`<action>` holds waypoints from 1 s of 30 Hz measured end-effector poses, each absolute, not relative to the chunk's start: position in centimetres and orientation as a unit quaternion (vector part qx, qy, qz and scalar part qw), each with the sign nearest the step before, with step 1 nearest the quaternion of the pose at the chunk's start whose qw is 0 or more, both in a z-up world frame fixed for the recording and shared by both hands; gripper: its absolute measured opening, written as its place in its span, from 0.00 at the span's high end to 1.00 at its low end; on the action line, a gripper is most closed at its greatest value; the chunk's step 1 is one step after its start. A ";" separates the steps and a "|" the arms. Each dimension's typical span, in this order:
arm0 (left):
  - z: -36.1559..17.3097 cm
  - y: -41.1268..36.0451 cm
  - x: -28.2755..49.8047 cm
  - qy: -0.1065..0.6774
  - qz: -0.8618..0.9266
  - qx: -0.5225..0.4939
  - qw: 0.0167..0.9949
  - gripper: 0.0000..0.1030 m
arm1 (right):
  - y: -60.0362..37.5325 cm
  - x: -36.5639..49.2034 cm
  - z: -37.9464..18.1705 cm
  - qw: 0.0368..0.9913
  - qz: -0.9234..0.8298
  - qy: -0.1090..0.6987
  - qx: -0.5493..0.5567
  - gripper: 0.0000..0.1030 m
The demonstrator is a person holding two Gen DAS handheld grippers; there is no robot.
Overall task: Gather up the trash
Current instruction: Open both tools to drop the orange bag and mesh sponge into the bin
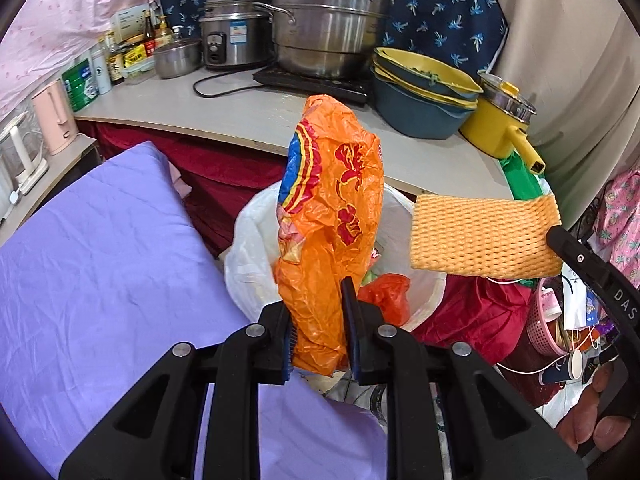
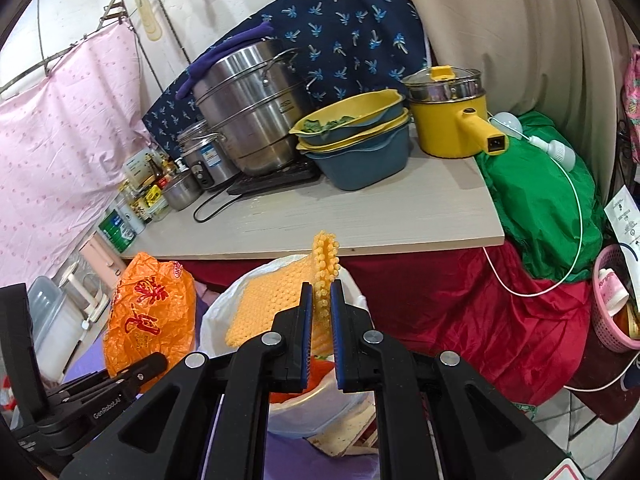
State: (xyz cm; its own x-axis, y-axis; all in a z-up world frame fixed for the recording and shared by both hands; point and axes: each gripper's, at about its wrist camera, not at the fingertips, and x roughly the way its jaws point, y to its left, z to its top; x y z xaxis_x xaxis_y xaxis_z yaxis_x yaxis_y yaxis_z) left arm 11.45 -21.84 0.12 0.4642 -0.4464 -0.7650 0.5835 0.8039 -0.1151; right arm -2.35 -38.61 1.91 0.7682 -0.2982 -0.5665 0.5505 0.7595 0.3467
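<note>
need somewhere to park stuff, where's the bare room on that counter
Bare: the front strip of the counter, from the black cord to the corner beside the green cloth. Crowded: the back edge, with bottles, steel pots, stacked basins and the yellow pot.

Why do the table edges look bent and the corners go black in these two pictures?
Left wrist view: the fisheye lens bows the table edge and blackens the corners; the orange bag in the left hand-held gripper stays sharp. Right wrist view: same dark rim, with even light and soft glare on the steel pot.
</note>
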 end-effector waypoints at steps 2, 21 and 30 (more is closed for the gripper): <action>-0.3 -22.7 11.7 0.423 -0.304 0.086 0.849 0.80 | -39.2 -2.4 1.5 0.902 -0.239 0.248 0.260 0.91; -2.5 -22.8 16.1 0.439 -0.271 0.062 0.854 0.56 | -40.9 0.6 -0.8 0.895 -0.235 0.271 0.265 0.91; -2.5 -21.2 17.0 0.436 -0.255 0.052 0.862 0.53 | -39.3 4.2 -1.2 0.900 -0.210 0.285 0.255 0.91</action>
State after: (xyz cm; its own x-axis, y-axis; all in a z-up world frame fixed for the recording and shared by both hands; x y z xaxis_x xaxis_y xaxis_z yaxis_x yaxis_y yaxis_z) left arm 17.04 -21.16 -2.46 0.4902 -0.3937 -0.7776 0.4837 0.8650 -0.1331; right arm 4.17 -39.30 -1.23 0.7499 -0.2323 -0.6194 0.5228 0.7818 0.3398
